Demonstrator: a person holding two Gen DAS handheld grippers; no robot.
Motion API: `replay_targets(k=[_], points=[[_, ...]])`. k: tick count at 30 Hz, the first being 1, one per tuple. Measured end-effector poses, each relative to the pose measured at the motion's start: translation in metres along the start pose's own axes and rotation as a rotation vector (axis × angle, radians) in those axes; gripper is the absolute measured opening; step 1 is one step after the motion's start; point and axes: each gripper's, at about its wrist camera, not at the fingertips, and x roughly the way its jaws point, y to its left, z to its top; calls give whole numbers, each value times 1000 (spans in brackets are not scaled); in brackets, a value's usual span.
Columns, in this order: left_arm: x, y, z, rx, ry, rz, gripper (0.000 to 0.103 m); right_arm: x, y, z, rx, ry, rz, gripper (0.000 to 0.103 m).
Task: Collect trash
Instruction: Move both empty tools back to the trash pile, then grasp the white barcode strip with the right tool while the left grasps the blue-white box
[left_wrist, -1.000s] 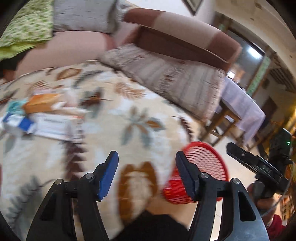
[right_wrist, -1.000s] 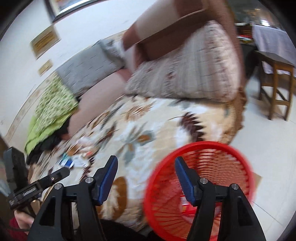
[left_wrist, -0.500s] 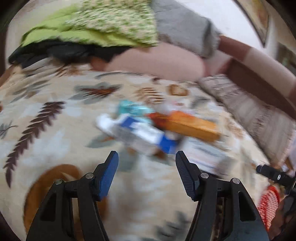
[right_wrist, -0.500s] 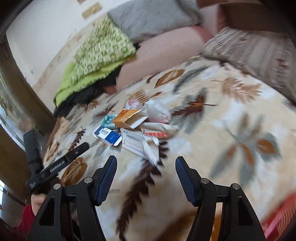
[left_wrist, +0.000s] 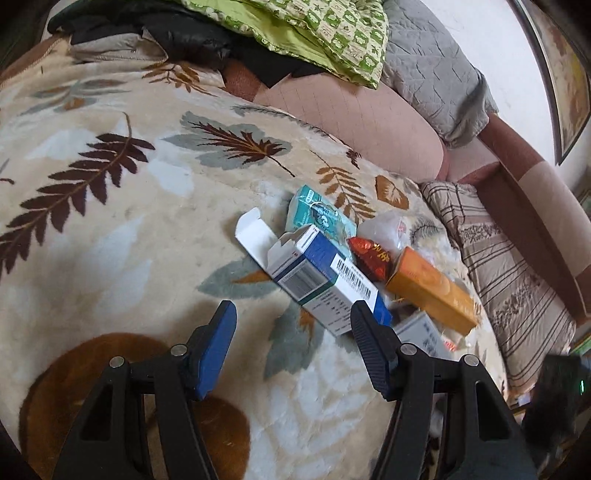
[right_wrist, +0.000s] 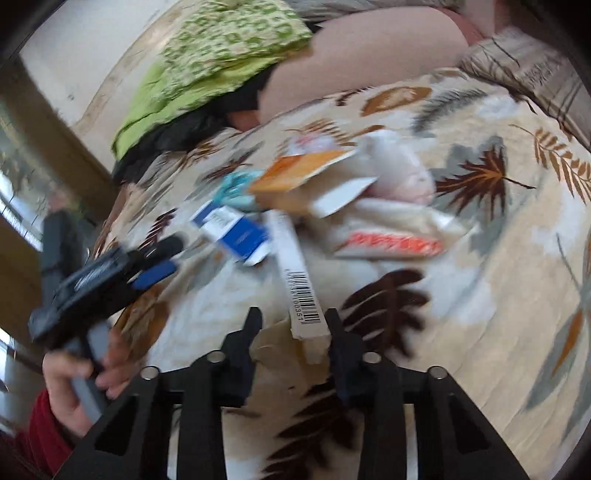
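Note:
A heap of trash lies on the leaf-patterned blanket (left_wrist: 110, 229). In it are a blue-and-white carton (left_wrist: 321, 277) with its flap open, an orange box (left_wrist: 428, 291), a teal packet (left_wrist: 317, 214), a red wrapper (left_wrist: 371, 256) and a white bag (left_wrist: 384, 225). My left gripper (left_wrist: 291, 332) is open just short of the carton, with nothing between its fingers. In the right wrist view, a long white box with a barcode (right_wrist: 299, 291) has its near end between the narrowed fingers of my right gripper (right_wrist: 293, 332), which is shut on it. The image is blurred.
Pillows and a green patterned cloth (left_wrist: 303, 29) are piled at the back, with a striped cushion (left_wrist: 509, 280) to the right. A hand in a red sleeve (right_wrist: 74, 380) holds the left gripper (right_wrist: 159, 258) at the left of the right wrist view.
Both views swung from the red basket at the bed's edge to the trash heap and moved in close. The right gripper's fingers narrowed onto the white barcode box.

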Motion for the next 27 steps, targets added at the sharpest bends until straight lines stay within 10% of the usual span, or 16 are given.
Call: replay_targets(k=[6, 8, 11, 14, 27], points=[[7, -7, 10, -17, -29, -29, 63, 3, 30, -7, -96, -46, -60, 35], [14, -10, 13, -30, -14, -37, 64, 3, 31, -5, -109, -65, -65, 54], [29, -18, 17, -44, 13, -30, 64, 12, 25, 1, -98, -55, -69, 54], [41, -27, 20, -51, 24, 2, 69, 21, 27, 2, -109, -33, -80, 22], [66, -31, 34, 43, 83, 101, 63, -13, 10, 1, -90, -118, -148, 18]])
